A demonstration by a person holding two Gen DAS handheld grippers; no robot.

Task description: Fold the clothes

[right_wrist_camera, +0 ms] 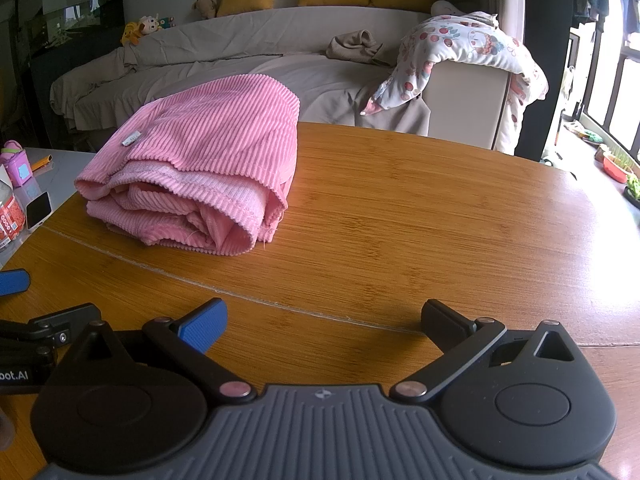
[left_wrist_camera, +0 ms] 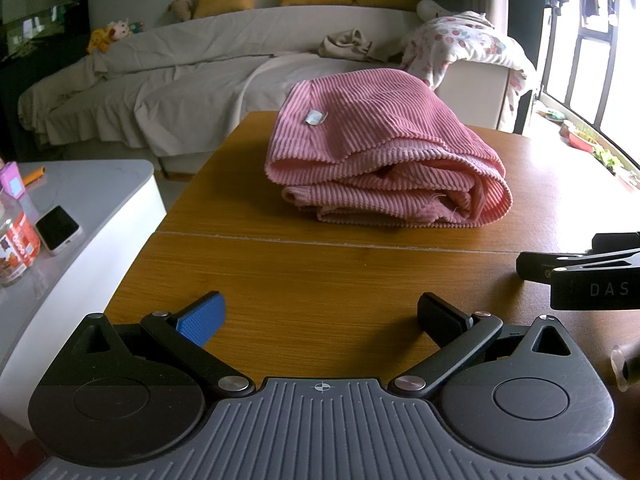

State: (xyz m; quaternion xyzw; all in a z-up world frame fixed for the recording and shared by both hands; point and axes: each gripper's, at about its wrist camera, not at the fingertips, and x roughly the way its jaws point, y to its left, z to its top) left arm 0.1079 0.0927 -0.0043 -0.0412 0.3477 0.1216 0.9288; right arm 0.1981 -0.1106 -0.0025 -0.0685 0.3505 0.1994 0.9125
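Pink ribbed garment (left_wrist_camera: 384, 152) folded into a thick bundle, lying toward the far left part of the wooden table (left_wrist_camera: 320, 272), beyond the seam across the top, loose hems facing the near edge. Left gripper (left_wrist_camera: 320, 316) spread wide, holding nothing, low over the near edge, well short of the cloth. Right gripper (right_wrist_camera: 324, 320) likewise spread and empty, just beside it. Looks essentially folded. Risks from here: catching only the top layer and peeling the fold open; dragging the bundle toward the left edge; snagging the frayed hem threads.
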